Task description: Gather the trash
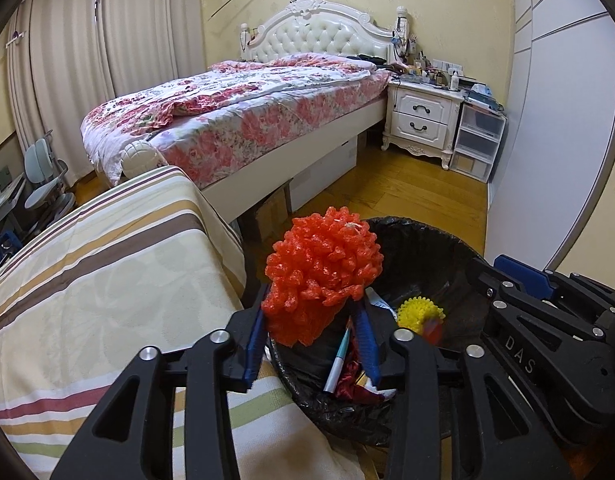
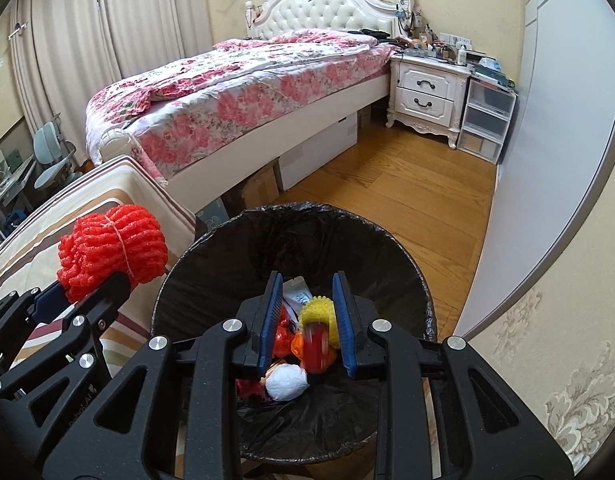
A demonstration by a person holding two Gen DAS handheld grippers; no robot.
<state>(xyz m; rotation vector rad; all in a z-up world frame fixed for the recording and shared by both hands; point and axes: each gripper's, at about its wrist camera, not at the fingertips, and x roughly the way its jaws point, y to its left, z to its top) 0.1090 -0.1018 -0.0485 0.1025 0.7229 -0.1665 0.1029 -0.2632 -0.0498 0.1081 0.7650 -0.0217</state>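
Note:
My left gripper (image 1: 313,330) is shut on a red foam net bundle (image 1: 323,270) and holds it at the left rim of the black-lined trash bin (image 1: 447,240). The bundle also shows in the right wrist view (image 2: 111,250), left of the bin (image 2: 211,248). My right gripper (image 2: 305,324) is open above the bin's mouth. A blurred red object (image 2: 317,346) is below its jaws, over the trash. The bin holds a yellow spiky ball (image 2: 315,308), a white wad (image 2: 287,382), a pen (image 1: 339,360) and red wrappers.
A striped bedspread (image 1: 107,280) lies left of the bin. A floral bed (image 1: 235,108), a white nightstand (image 1: 423,116) and plastic drawers (image 1: 477,140) stand beyond. Wood floor (image 2: 407,184) runs between the bin and the bed. A white wardrobe (image 2: 555,140) is at right.

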